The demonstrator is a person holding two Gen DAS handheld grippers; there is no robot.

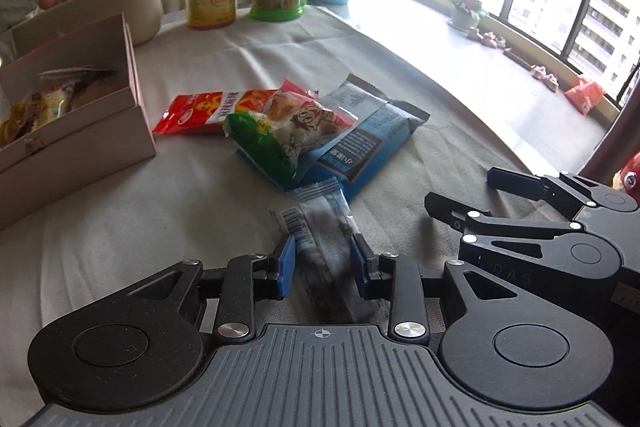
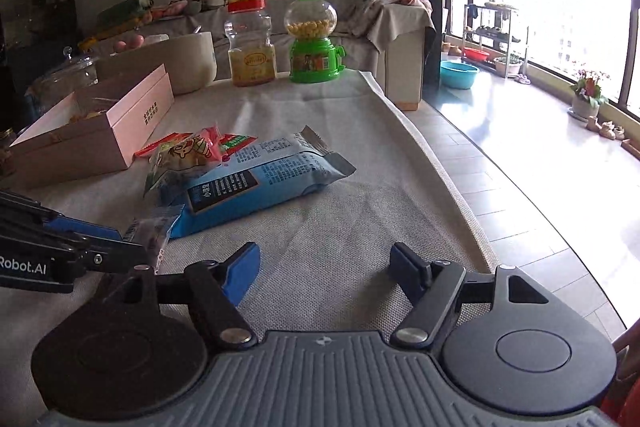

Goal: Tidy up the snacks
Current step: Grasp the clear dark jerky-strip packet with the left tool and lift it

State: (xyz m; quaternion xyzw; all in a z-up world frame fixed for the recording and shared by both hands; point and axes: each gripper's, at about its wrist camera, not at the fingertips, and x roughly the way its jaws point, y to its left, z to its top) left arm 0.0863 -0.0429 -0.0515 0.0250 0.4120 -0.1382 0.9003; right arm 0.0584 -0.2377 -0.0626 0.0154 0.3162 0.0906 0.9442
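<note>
Down near the cloth, the left gripper (image 1: 323, 259) has its blue pads either side of a slim clear-and-grey snack sachet with a barcode (image 1: 320, 227); whether they press it I cannot tell. The right gripper (image 2: 325, 267) stands wide with nothing between its fingers, over bare beige tablecloth (image 2: 340, 211). Just beyond the sachet lies a blue rectangular snack bag (image 2: 256, 179), with a green-and-white cartoon packet (image 1: 288, 135) on it and a red packet (image 1: 200, 111) behind. Far left sits an open pink cardboard box (image 1: 80, 143) holding snacks.
</note>
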